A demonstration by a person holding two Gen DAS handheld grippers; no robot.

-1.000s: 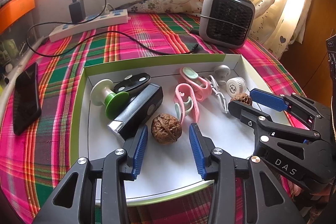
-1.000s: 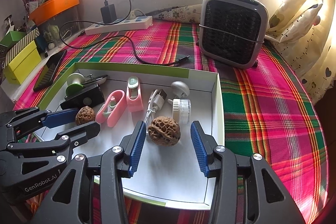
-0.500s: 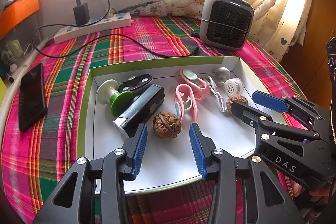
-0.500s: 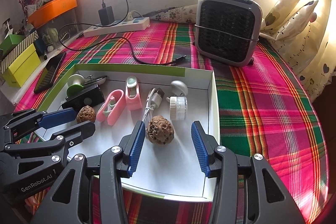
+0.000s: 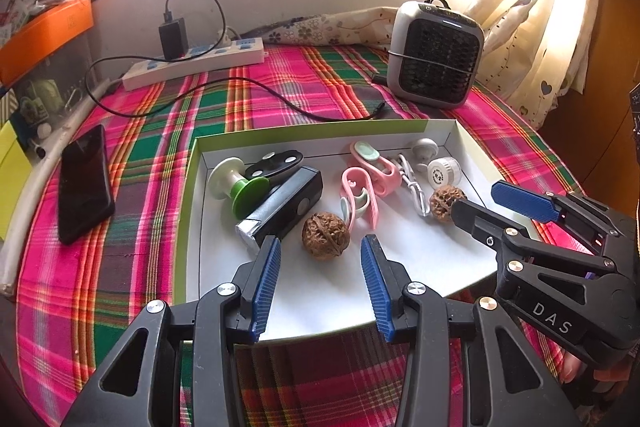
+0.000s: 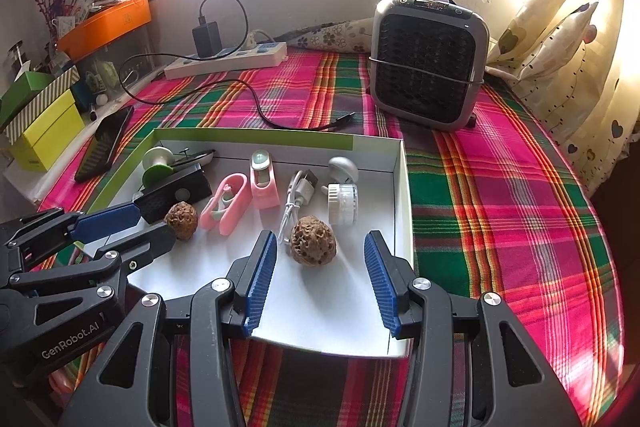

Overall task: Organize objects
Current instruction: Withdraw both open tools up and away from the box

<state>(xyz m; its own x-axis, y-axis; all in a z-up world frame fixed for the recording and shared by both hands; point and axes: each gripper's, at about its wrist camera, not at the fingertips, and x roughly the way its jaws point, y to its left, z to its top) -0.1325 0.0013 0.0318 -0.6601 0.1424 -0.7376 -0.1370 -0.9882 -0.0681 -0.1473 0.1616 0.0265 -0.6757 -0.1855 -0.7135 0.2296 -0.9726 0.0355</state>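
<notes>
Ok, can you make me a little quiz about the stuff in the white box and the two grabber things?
1. True or false: the left gripper is squeezing the walnut in front of it.
2. What lies closest to the bumpy nut in front of the right gripper? A) white cable B) black phone C) grey heater
3. Fill in: the pink clips lie inside the white ___.

Key
1. False: its jaws stand open, with the walnut beyond the tips.
2. A
3. box
</notes>
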